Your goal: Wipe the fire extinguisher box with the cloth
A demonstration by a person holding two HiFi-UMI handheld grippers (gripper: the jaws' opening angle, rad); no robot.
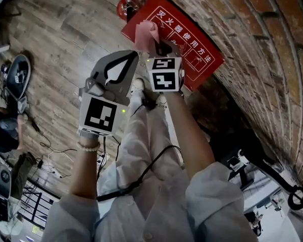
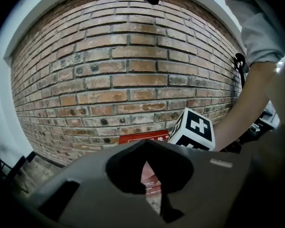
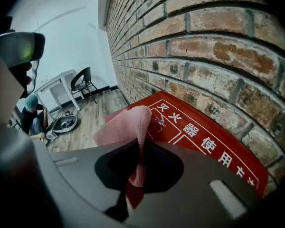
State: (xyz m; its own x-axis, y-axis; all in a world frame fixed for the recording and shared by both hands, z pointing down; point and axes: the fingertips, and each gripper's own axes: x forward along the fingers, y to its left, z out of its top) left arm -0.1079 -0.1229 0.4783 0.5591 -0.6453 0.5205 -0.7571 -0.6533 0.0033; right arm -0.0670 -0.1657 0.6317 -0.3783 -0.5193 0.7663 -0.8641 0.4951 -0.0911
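Observation:
The red fire extinguisher box with white Chinese lettering stands on the floor against the brick wall. It also shows in the right gripper view and, as a strip, in the left gripper view. My right gripper is shut on a pink cloth, which hangs bunched over the box's top face. In the right gripper view the cloth sticks out past that gripper. My left gripper hovers just left of the box, jaws shut with nothing between them.
A brick wall rises behind the box. The floor is wood plank with cables. A red wheeled object sits beyond the box. A person sits low at left near a round pan. A chair stands farther back.

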